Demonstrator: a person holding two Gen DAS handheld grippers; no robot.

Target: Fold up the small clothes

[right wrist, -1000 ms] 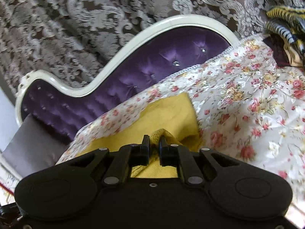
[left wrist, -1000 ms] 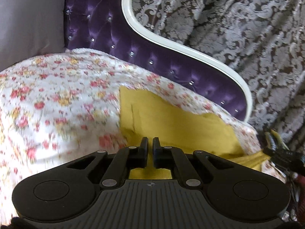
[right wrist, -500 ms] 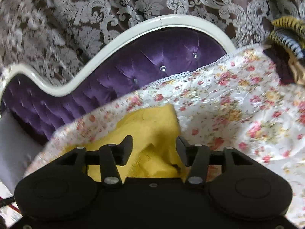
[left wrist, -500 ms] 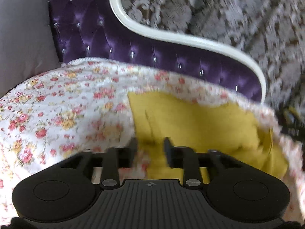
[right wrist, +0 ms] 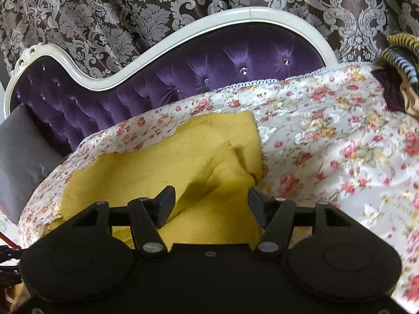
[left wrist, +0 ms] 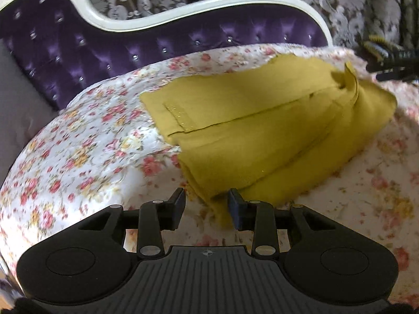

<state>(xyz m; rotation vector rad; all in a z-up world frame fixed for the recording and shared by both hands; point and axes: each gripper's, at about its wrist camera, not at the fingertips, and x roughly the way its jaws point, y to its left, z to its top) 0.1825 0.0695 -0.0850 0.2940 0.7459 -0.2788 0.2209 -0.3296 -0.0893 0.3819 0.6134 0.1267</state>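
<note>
A mustard-yellow garment [left wrist: 262,130] lies folded over itself on the floral bedspread [left wrist: 86,157]. In the left wrist view my left gripper [left wrist: 207,204] is open, its fingers either side of the garment's near corner, holding nothing. In the right wrist view the same garment [right wrist: 162,164] lies just past my right gripper [right wrist: 212,198], which is open wide above its near folded edge and empty.
A purple tufted headboard with a white frame [right wrist: 183,78] runs behind the bedspread [right wrist: 340,136]. A patterned curtain [right wrist: 131,13] hangs behind it. A grey pillow [left wrist: 15,104] sits at the left. A pile of striped clothes [right wrist: 400,55] lies at the far right.
Both grippers were shut on the yellow garment a second ago. Both have opened and let it go, and pulled back a little. The garment now lies folded on the bedspread.
</note>
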